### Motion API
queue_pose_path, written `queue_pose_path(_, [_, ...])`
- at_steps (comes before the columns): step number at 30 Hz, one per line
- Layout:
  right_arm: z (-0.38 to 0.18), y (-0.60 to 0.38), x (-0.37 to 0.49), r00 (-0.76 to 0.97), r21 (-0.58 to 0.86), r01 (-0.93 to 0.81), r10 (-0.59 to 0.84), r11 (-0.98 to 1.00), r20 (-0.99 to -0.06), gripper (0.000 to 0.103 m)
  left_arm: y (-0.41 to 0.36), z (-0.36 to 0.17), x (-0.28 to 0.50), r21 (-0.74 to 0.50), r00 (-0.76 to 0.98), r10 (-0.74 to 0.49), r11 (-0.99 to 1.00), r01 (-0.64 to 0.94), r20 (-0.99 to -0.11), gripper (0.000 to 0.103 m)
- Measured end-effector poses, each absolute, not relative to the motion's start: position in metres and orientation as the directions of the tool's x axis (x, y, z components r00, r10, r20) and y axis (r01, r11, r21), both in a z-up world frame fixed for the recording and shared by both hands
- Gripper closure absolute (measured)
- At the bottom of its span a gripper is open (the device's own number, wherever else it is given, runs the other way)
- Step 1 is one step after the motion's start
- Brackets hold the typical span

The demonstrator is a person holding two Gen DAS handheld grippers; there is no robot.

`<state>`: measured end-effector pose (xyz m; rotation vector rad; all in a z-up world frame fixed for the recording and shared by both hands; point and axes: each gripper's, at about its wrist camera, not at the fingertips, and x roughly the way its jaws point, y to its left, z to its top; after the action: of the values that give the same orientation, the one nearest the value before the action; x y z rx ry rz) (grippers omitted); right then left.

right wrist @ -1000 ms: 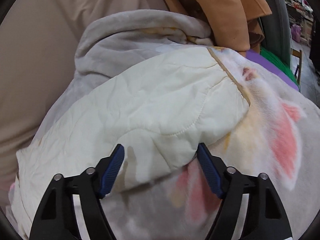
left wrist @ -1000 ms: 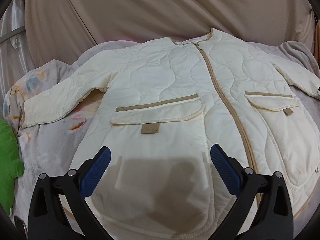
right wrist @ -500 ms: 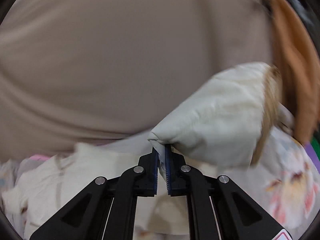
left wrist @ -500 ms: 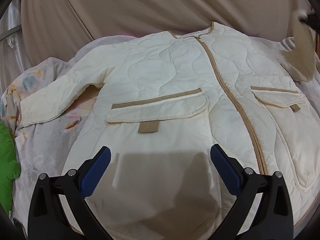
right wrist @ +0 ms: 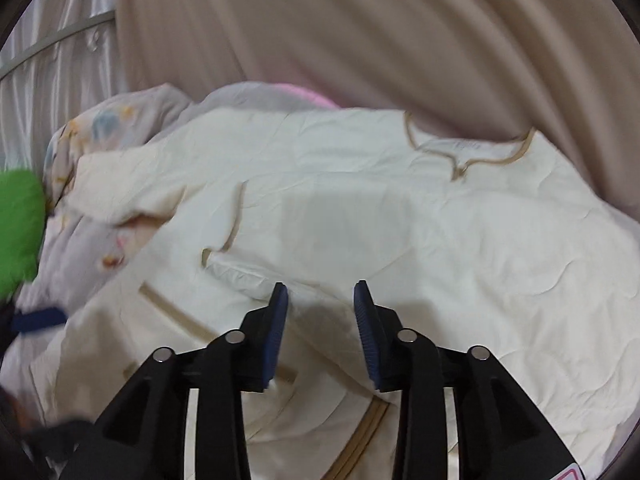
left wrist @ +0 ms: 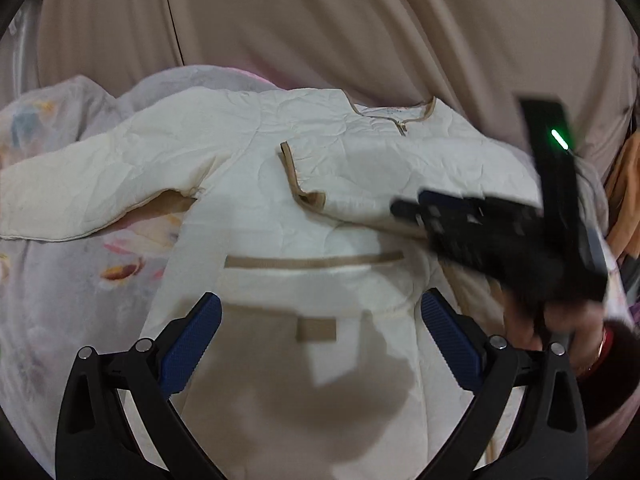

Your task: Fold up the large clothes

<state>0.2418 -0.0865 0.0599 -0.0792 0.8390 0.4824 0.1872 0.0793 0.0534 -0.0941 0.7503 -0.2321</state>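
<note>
Right gripper [right wrist: 320, 300] part-open, opening, empty

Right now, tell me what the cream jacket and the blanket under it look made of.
Cream quilted jacket: probably thin padded synthetic shell, matte, with wavy stitching, fine crinkles and tan woven trim. Pale grey printed blanket: seems soft fleece, going by its fuzzy, lustreless surface.

Right gripper [right wrist: 320, 312] hovering over cream quilted jacket [right wrist: 440, 240], jaws just been opening, nothing between blue pads [right wrist: 276, 332]. Jacket's right sleeve lying folded across chest, tan-trimmed cuff [right wrist: 232, 220] pointing left. Jacket resting on grey printed blanket [right wrist: 80, 248]. Green cushion [right wrist: 18, 224] sitting at left edge. Beige curtain [right wrist: 360, 32] hanging behind.
</note>
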Motion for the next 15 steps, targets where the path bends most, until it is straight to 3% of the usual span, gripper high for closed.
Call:
queue_pose_path(2, [0.06, -0.1, 0.228, 0.569, 0.149, -0.441, 0.404, 0.885, -0.717, 0.058, 0.082, 0.053, 0.211, -0.218, 0.679, -0.284, 0.959, 0.184, -0.677, 0.005])
queue_pose_path(7, [0.068, -0.17, 0.191, 0.597, 0.222, -0.357, 0.404, 0.907, -0.693, 0.054, 0.08, 0.034, 0.272, -0.377, 0.566, -0.391, 0.914, 0.148, -0.726, 0.005])
queue_pose_path(11, [0.055, -0.239, 0.182, 0.628, 0.288, -0.172, 0.33, 0.942, -0.705, 0.051, 0.071, 0.016, 0.301, -0.484, 0.502, -0.475, 0.866, 0.124, -0.723, 0.007])
queue_pose_path(13, [0.046, -0.275, 0.181, 0.635, 0.352, -0.076, 0.318, 0.933, -0.704, 0.051, 0.064, 0.015, 0.307, -0.51, 0.49, -0.501, 0.851, 0.127, -0.714, 0.019])
queue_pose_path(15, [0.035, -0.307, 0.182, 0.636, 0.438, 0.009, 0.332, 0.899, -0.696, 0.049, 0.055, 0.017, 0.314, -0.529, 0.47, -0.532, 0.835, 0.152, -0.704, 0.053])
